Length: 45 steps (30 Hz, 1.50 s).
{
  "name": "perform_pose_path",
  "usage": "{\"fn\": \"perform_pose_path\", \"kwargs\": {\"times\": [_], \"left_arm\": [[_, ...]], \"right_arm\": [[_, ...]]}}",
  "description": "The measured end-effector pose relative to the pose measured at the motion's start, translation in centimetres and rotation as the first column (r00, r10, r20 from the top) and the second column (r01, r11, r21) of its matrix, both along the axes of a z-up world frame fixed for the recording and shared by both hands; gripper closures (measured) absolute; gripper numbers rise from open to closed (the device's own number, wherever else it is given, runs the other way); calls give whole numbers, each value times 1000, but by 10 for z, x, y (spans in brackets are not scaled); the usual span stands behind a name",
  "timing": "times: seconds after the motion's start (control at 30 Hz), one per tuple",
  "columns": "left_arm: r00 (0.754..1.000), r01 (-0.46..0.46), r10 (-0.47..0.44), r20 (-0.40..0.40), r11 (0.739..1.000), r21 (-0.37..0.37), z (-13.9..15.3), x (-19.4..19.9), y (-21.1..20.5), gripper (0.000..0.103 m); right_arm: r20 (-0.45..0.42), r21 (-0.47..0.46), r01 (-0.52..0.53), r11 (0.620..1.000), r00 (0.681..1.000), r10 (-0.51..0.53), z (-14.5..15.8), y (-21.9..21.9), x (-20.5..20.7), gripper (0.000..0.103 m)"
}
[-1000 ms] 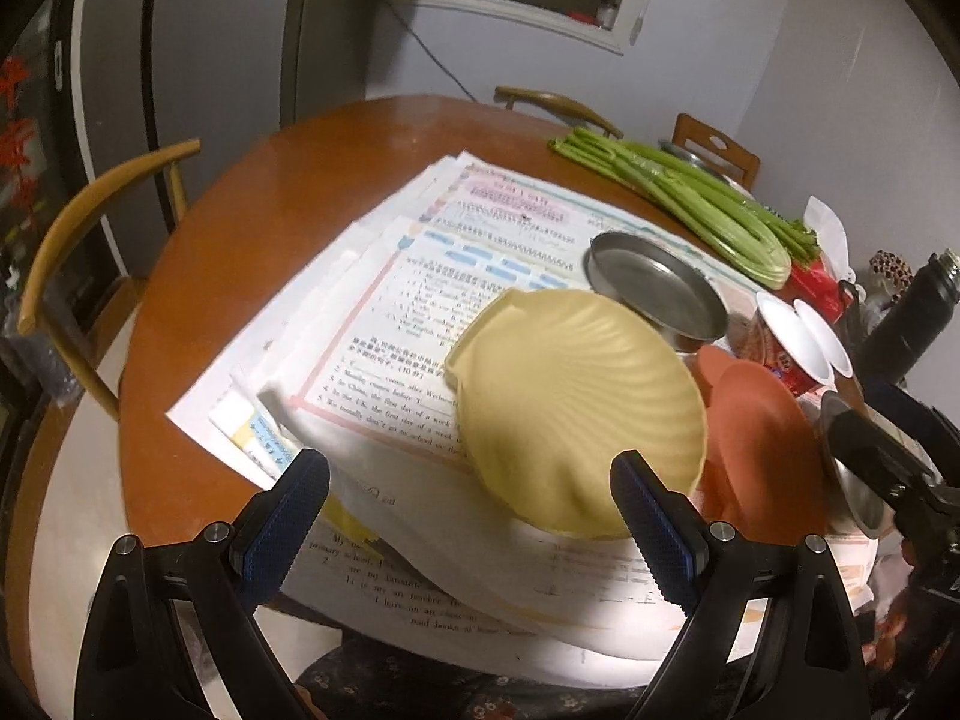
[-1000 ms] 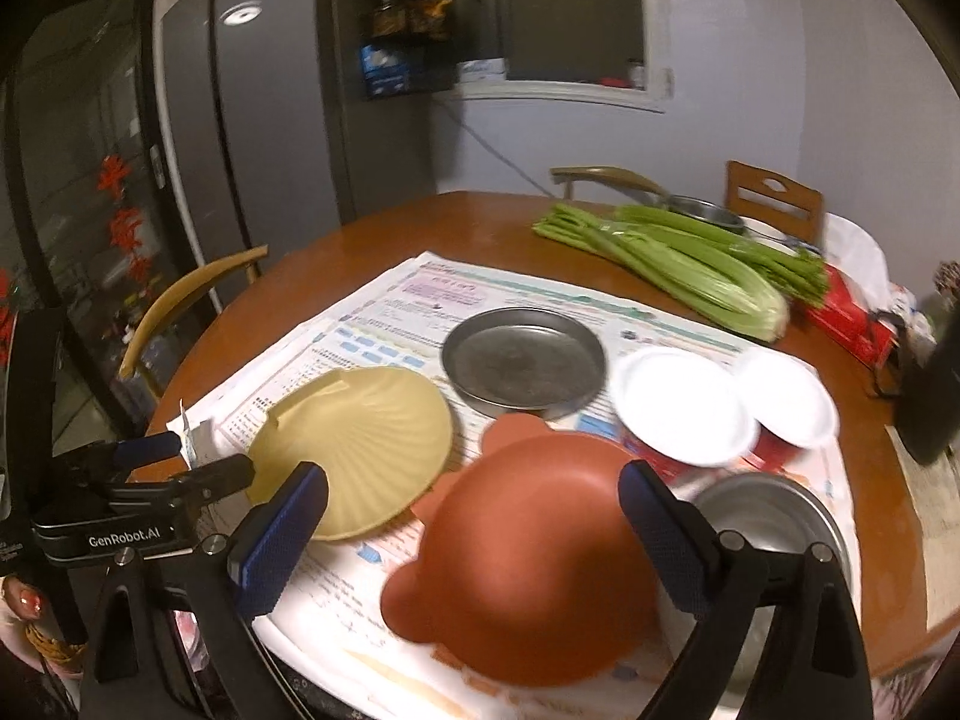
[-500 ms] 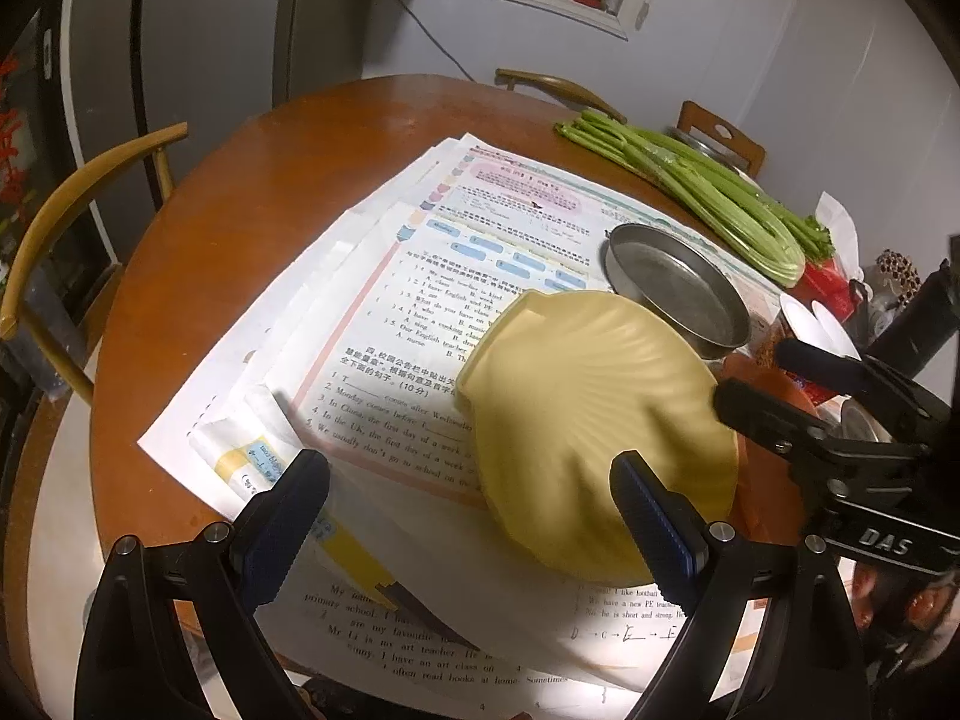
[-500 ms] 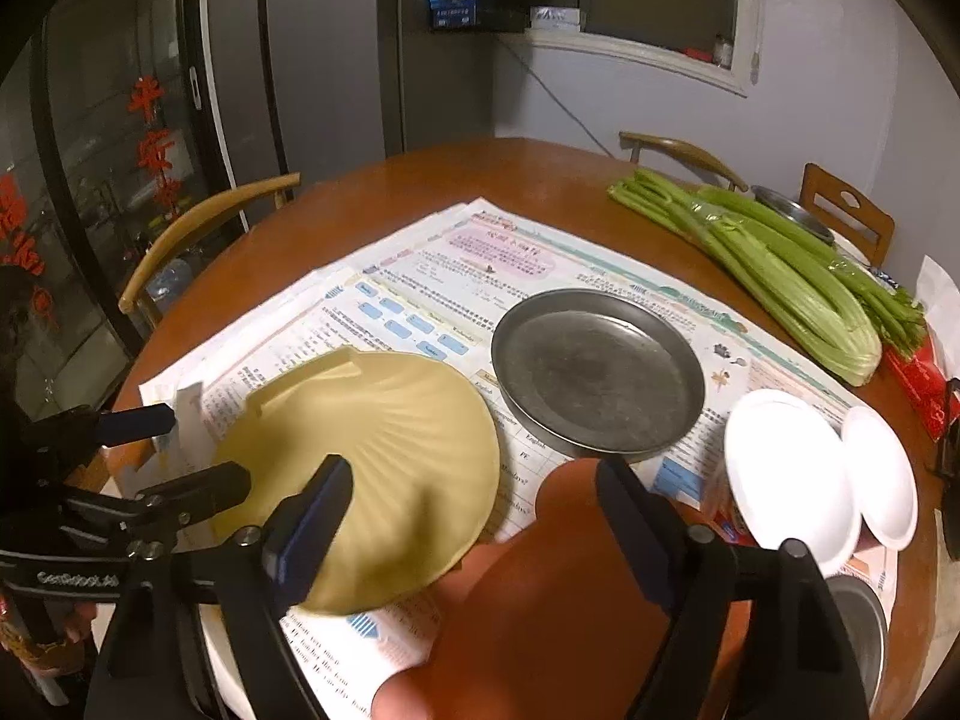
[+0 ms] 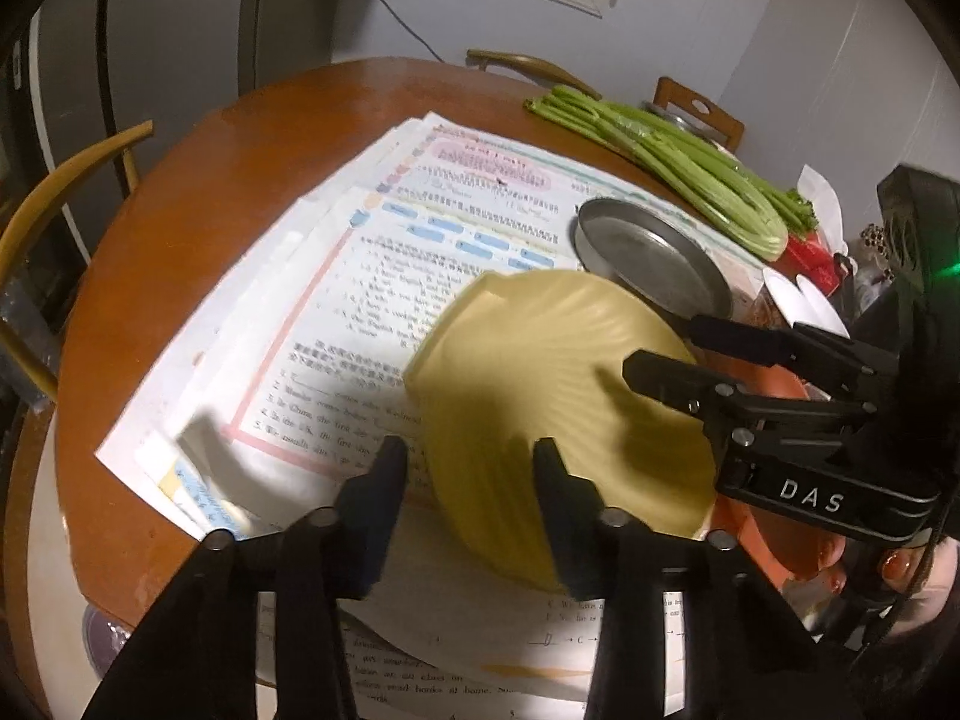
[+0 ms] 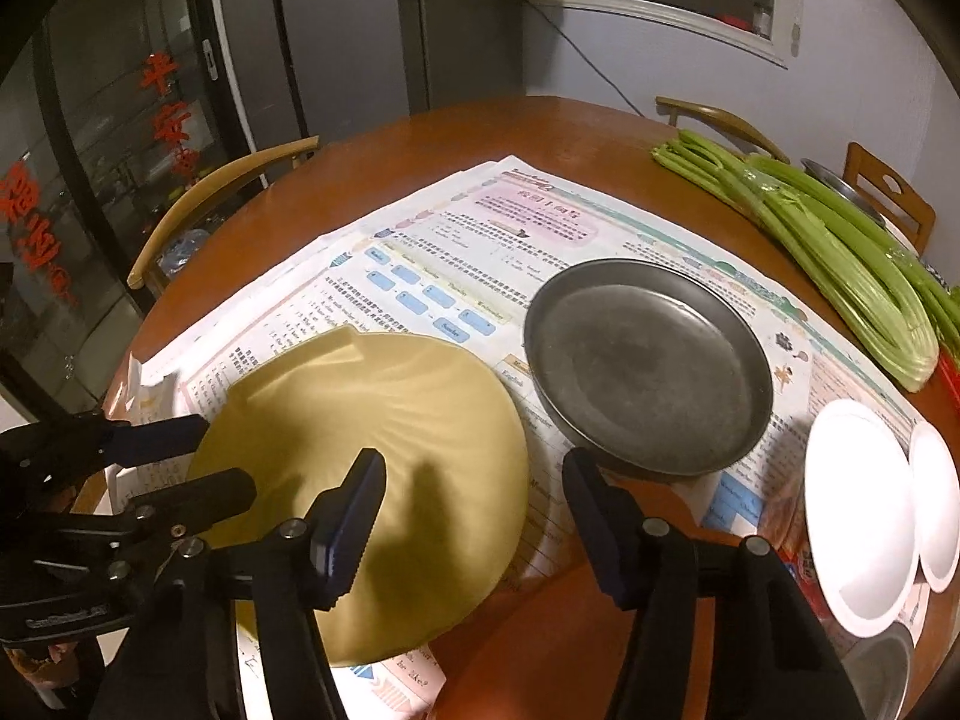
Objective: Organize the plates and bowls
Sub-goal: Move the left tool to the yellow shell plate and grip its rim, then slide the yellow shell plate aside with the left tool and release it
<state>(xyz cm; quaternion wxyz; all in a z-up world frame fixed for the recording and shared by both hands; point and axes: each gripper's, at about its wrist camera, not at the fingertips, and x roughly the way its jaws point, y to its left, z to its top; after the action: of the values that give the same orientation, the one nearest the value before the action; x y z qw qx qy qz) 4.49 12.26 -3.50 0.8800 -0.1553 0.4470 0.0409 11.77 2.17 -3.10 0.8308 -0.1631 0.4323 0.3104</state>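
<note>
A yellow shell-shaped plate lies on printed papers on a round wooden table. My left gripper has its jaws part-closed astride the plate's near-left rim, a gap still showing. My right gripper is open, its fingers straddling the plate's right edge; it also shows in the left wrist view. An orange plate lies under the right gripper. A grey metal plate sits behind. Two white bowls stand at right.
Celery stalks lie at the table's far right. Printed papers cover the middle. Wooden chairs stand around the table. A metal bowl sits at the near right edge. A red packet lies by the celery.
Both grippers moved in on the yellow plate. The left jaws narrowed from wide open to near the plate's rim; the right gripper narrowed slightly and shifted left over the plate edge.
</note>
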Motion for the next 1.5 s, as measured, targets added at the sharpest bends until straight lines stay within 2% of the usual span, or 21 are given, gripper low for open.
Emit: {"fn": "perform_pose_path", "kwargs": {"times": [0.13, 0.2, 0.27, 0.43, 0.67, 1.0, 1.5], "left_arm": [[1000, 10, -10, -12, 1000, 11, -5, 0, -6, 68], [1000, 8, -8, -9, 1000, 3, -6, 0, -8, 69], [1000, -2, 2, -1, 1000, -1, -6, -1, -8, 70], [1000, -23, 24, 12, 999, -22, -7, -3, -5, 70], [998, -43, 45, 43, 998, -45, 3, -3, 6, 70], [993, -79, 80, 82, 997, -19, 26, 12, 39, 70], [993, -105, 105, 49, 994, -16, 8, 38, 68, 70]], "right_arm": [[-6, -4, -10, 1000, 1000, 10, -3, 2, 2, 43], [-20, -8, -15, 1000, 1000, 15, -7, 3, 2, 50], [-26, -11, -19, 1000, 999, 19, -9, 4, 2, 51], [-32, 2, -15, 1000, 999, 16, -10, 2, 0, 51], [-66, 79, 3, 997, 998, 2, 1, -7, -5, 51], [-63, 121, 3, 993, 998, 4, 17, 17, -1, 51], [-132, 141, 63, 988, 990, -44, 2, 42, 23, 51]]}}
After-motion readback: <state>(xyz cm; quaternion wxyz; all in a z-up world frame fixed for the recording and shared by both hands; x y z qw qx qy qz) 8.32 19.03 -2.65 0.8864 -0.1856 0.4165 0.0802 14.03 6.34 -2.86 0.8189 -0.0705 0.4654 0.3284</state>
